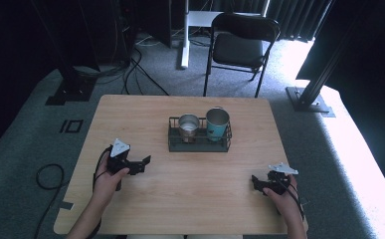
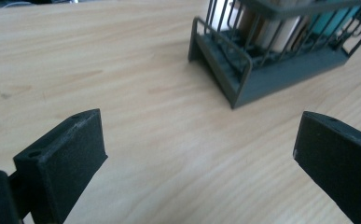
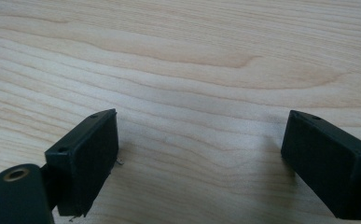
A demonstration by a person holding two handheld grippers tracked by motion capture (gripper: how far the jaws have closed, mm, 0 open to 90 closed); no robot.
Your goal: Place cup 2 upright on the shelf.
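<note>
A dark wire rack stands at the middle of the wooden table. In it sit a steel cup and a teal cup side by side. My left gripper is at the left of the table, pointing toward the rack, open with nothing between its jaws. The left gripper view has the rack ahead at upper right, past the gripper. My right gripper rests low at the right front of the table. It is open over bare wood.
A black folding chair stands beyond the table's far edge. Cables lie on the carpet at the left. Dark stand bases sit at both far corners. Bare wood lies between the grippers and in front of the rack.
</note>
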